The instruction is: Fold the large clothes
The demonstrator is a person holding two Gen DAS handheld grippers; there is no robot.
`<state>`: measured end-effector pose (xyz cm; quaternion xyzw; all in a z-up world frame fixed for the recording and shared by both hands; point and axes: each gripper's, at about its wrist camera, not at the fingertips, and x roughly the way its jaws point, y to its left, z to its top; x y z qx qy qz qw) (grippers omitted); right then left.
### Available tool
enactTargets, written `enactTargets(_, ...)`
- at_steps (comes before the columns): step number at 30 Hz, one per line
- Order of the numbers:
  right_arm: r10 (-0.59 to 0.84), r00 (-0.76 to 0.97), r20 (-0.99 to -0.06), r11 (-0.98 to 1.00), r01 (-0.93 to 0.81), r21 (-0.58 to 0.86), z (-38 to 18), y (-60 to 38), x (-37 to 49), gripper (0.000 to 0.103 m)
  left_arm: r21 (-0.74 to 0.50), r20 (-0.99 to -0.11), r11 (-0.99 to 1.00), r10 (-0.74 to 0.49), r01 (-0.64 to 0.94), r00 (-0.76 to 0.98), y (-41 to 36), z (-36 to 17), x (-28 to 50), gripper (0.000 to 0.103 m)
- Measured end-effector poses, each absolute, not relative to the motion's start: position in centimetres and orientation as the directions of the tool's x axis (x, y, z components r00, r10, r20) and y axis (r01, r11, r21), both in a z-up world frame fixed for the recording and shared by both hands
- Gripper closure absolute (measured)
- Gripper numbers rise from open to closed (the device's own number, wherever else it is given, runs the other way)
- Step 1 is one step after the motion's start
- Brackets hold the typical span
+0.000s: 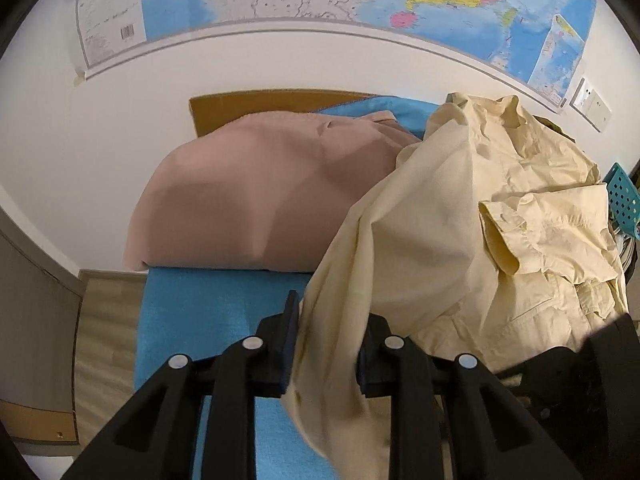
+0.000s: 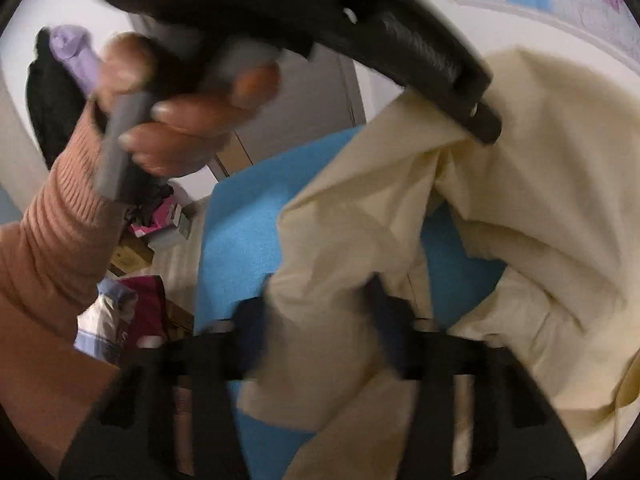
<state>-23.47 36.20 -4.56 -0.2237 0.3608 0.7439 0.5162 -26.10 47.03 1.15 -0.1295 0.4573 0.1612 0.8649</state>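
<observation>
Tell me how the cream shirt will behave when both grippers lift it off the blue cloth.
Probably floppy: the cream shirt lies crumpled and drapes limply between the left gripper fingers. It looks thin and light, so it should sag between the two grips. The right gripper seems to pinch bunched fabric, which may slip.

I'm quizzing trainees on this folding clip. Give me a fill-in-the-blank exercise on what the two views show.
1. The left hand-held gripper is shut on the ____ shirt.
2. The table cover is ____.
3. A folded ____ garment lies behind the shirt.
4. On the wall hangs a ____.

Missing words: cream; blue; pink; map
</observation>
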Motion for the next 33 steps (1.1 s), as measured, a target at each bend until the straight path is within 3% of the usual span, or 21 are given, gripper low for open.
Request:
enactTargets(3, 0.649, -0.456, -0.609, -0.243, -0.883, 0.403, -0.3, 34.0, -20.9, 0.091, -0.148, -0.784, 0.914, 0.125, -0.379, 0.608, 47.3, 3.8, -26.8, 0.07)
enactTargets(5, 0.708, -0.469, -0.528, -0.247, -0.865, 0.437, 3.9, 31.4, -17.9, 0.091, -0.243, -0.677, 0.912, 0.085, -0.331, 0.731, 47.4, 7.1, -28.3, 0.039)
enactTargets(7, 0.78, -0.421, -0.463, -0.219, -0.877, 0.428, 8.5, 27.6, -14.2, 0.091, -0.293, -0.557, 0.911, 0.085, -0.29, 0.826, 47.1, 10.1, -29.9, 0.024)
enactTargets(10, 0.842, -0.321, -0.434, -0.127, -0.899, 0.418, 12.7, 22.4, -9.1, 0.092, -0.213, -0.511, 0.928, 0.161, -0.306, 0.844, 45.0, 11.7, -30.2, 0.024)
enactTargets(15, 0.858, -0.036, -0.512, 0.159, -0.93, 0.331, 14.2, 14.2, -2.0, 0.092, -0.142, -0.572, 0.958, 0.127, -0.25, 0.811, 41.7, 9.0, -27.4, 0.024)
enactTargets(18, 0.763, 0.126, -0.634, 0.393, -0.869, 0.3, 10.3, 9.3, 2.1, 0.092, -0.112, -0.635, 0.973, 0.088, -0.204, 0.768, 39.6, 5.5, -25.0, 0.024)
enactTargets(20, 0.68, 0.17, -0.713, 0.506, -0.813, 0.289, 6.2, 7.3, 4.7, 0.092, -0.11, -0.69, 0.982, 0.036, -0.154, 0.723, 38.0, 2.6, -23.2, 0.024)
enactTargets(22, 0.615, 0.146, -0.775, 0.571, -0.76, 0.31, 1.9, 5.4, 7.3, 0.091, -0.037, -0.738, 0.986, 0.082, -0.161, 0.67, 36.6, 0.1, -21.6, 0.024)
enactTargets(23, 0.589, 0.143, -0.796, 0.595, -0.744, 0.306, 0.6, 5.4, 7.6, 0.086, -0.018, -0.756, 0.986, 0.094, -0.165, 0.648, 36.4, -0.8, -21.1, 0.024)
enactTargets(24, 0.57, 0.14, -0.81, 0.624, -0.714, 0.316, -0.7, 4.7, 8.5, 0.073, -0.014, -0.777, 0.986, 0.095, -0.168, 0.622, 36.3, -1.8, -20.6, 0.024)
enactTargets(27, 0.566, 0.142, -0.812, 0.669, -0.655, 0.352, -1.3, 4.4, 8.6, 0.048, -0.043, -0.812, 0.982, 0.073, -0.184, 0.579, 36.7, -3.8, -19.6, 0.024)
enactTargets(28, 0.591, 0.184, -0.786, 0.654, -0.68, 0.332, 0.5, 4.6, 8.4, 0.045, -0.052, -0.819, 0.98, 0.068, -0.191, 0.57, 37.0, -4.2, -19.4, 0.024)
enactTargets(30, 0.664, 0.201, -0.72, 0.588, -0.736, 0.337, 3.2, 5.4, 6.8, 0.025, -0.062, -0.819, 0.978, 0.064, -0.199, 0.571, 37.1, -4.7, -19.5, 0.024)
enactTargets(33, 0.746, 0.147, -0.649, 0.445, -0.835, 0.323, 6.3, 10.0, 4.5, 0.024, -0.07, -0.811, 0.979, 0.056, -0.191, 0.583, 36.8, -4.8, -19.8, 0.024)
